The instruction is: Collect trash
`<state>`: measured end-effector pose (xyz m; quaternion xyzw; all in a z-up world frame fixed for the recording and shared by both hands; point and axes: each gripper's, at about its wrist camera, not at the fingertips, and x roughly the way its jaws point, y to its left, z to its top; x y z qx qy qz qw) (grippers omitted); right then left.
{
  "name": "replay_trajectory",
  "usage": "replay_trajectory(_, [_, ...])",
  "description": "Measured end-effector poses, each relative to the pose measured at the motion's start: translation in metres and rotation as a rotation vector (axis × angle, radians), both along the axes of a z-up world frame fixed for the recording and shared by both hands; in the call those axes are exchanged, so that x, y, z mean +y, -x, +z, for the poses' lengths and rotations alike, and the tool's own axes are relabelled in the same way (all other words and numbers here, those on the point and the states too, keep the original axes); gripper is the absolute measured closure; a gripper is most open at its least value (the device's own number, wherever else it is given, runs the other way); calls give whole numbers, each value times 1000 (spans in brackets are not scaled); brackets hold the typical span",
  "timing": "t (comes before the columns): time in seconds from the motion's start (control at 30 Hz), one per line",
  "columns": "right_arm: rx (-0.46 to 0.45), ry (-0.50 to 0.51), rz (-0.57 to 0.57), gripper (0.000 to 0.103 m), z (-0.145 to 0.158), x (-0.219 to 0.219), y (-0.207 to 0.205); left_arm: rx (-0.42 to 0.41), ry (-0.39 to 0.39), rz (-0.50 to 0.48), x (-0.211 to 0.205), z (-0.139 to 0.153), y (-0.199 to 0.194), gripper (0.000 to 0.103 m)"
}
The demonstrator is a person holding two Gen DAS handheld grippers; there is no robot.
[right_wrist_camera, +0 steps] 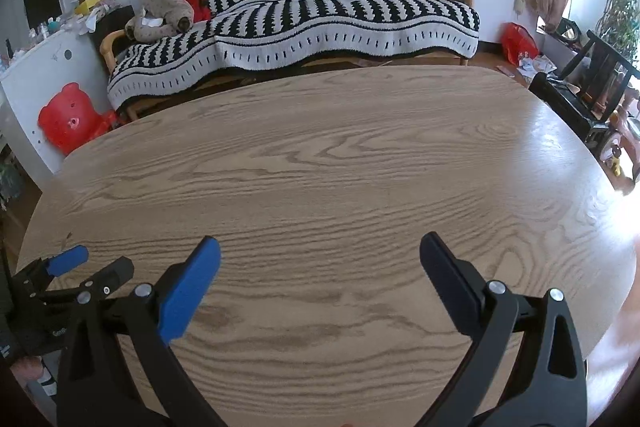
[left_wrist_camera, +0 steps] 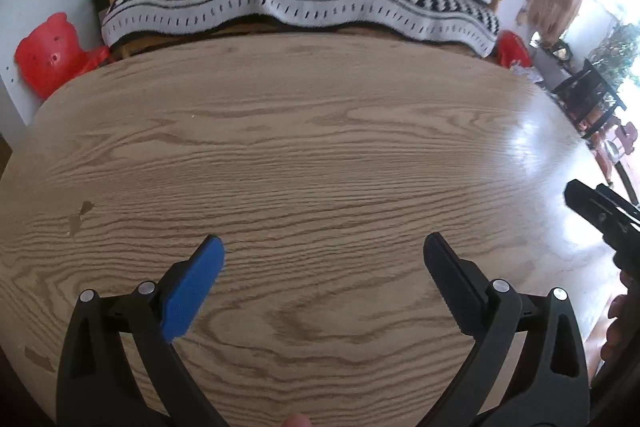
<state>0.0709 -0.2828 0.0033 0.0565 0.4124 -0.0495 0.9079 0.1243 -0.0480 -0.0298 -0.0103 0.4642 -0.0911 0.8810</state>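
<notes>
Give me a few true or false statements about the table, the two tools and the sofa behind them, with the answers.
1. Both tools are open and hold nothing. True: the left tool and right tool are spread apart over the table.
2. Crumpled paper lies on the tabletop between the tools. False: no trash shows on the wood.
3. A striped black-and-white blanket covers the sofa. True.
4. A red bear-shaped item sits on the table. False: it is beside the white cabinet, off the table.
</notes>
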Motion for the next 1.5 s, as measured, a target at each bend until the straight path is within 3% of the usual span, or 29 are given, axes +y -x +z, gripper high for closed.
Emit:
replay_trajectory(0.1, [15, -9, 9, 7, -4, -2, -9, 57, -11, 12, 1, -7, -10, 6])
replay_trajectory(0.4, [19, -31, 55, 7, -8, 4, -23, 86, 54, 47, 22, -10, -15, 6])
replay_trajectory(0.5, [11, -48, 70, 7, -7, 6, -23, 78, 25, 56, 24, -5, -11, 6])
replay_trajectory(0.67, [12, -70, 97, 7, -9, 6, -16, 71, 2, 77, 24, 0, -3, 6])
replay_trajectory(0.9, [25, -25, 119, 7, -8, -4, 4, 65, -27, 97, 8, -1, 12, 6])
replay_trajectory(1.07, [35, 5, 103, 7, -11, -23, 20, 63, 22, 126, 1, 1, 21, 6])
replay_trajectory(1.5, [33, -36, 32, 7, -14, -56, 41, 35, -100, 68, -31, 11, 32, 6])
